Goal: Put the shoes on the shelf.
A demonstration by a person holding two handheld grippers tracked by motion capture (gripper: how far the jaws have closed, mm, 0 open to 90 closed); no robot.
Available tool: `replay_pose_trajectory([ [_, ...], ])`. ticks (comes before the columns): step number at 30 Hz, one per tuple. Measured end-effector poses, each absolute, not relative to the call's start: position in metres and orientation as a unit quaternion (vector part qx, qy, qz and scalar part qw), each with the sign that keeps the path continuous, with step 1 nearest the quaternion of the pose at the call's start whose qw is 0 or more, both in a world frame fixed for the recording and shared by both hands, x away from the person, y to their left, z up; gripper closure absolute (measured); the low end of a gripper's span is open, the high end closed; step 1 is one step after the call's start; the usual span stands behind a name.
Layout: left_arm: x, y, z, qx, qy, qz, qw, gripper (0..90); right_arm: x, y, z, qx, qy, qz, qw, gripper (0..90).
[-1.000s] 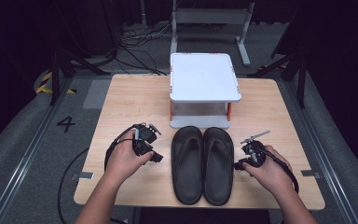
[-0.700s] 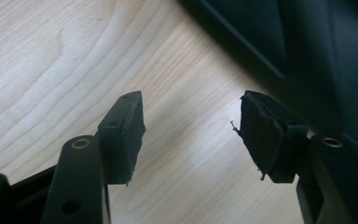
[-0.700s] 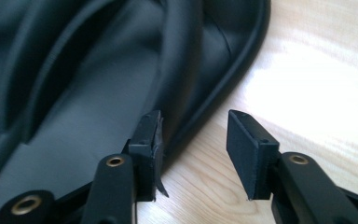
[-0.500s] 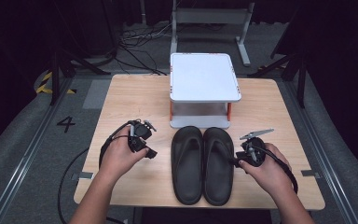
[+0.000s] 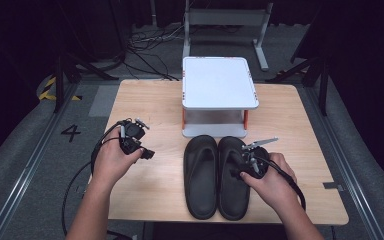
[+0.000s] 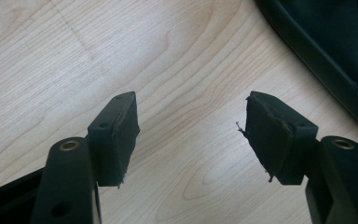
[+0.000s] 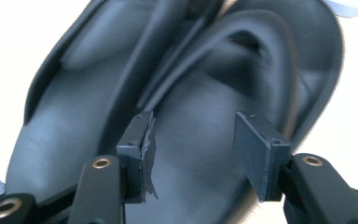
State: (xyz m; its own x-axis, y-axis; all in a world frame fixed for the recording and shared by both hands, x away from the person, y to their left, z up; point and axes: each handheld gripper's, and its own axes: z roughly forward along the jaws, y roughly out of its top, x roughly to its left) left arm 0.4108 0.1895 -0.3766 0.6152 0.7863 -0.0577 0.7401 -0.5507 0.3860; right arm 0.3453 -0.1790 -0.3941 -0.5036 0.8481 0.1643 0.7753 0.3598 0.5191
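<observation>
A pair of black rubber flip-flop sandals [image 5: 216, 176] lies side by side near the front edge of the pale wooden counter [image 5: 155, 105], soles down, long axes running from the person toward the far side, toes pointing at the white two-tier plastic stand with orange legs [image 5: 219, 85] just beyond them. The high view shows the right tongs [image 5: 241, 161] over the right sandal's strap area and the left tongs [image 5: 147, 152] well apart to the left over bare wood. The right gripper view looks along both sandals [image 7: 177, 112] from close up: its jaws have just been opening and now stand spread above the footbed, nothing pinched, though blur makes it hard to tell whether a pad brushes the strap. The left gripper view shows its jaws likewise just opened wider, spread over wood grain, with a sandal edge [image 6: 326, 46] at the upper right. A black cable [image 5: 80, 175] loops off the counter's left side.
</observation>
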Motion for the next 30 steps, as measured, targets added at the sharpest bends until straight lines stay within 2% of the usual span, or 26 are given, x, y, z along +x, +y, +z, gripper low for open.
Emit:
replay_pose_trajectory([
  [15, 0.404, 0.195, -0.378, 0.874, 0.442, 0.058, 0.192, 35.4, 0.339, -0.134, -0.404, 0.482, 0.833, 0.266, 0.057, 44.3],
  [18, 0.403, 0.196, -0.379, 0.873, 0.445, 0.056, 0.193, 35.5, 0.338, -0.13, -0.406, 0.479, 0.834, 0.268, 0.054, 43.8],
  [20, 0.404, 0.197, -0.381, 0.874, 0.444, 0.056, 0.19, 35.5, 0.337, -0.127, -0.407, 0.48, 0.833, 0.271, 0.048, 40.4],
  [28, 0.403, 0.196, -0.383, 0.875, 0.444, 0.052, 0.186, 35.6, 0.337, -0.127, -0.407, 0.508, 0.816, 0.271, 0.05, 40.8],
  [30, 0.404, 0.195, -0.384, 0.875, 0.444, 0.052, 0.185, 35.6, 0.336, -0.127, -0.409, 0.516, 0.815, 0.255, 0.067, 40.2],
])
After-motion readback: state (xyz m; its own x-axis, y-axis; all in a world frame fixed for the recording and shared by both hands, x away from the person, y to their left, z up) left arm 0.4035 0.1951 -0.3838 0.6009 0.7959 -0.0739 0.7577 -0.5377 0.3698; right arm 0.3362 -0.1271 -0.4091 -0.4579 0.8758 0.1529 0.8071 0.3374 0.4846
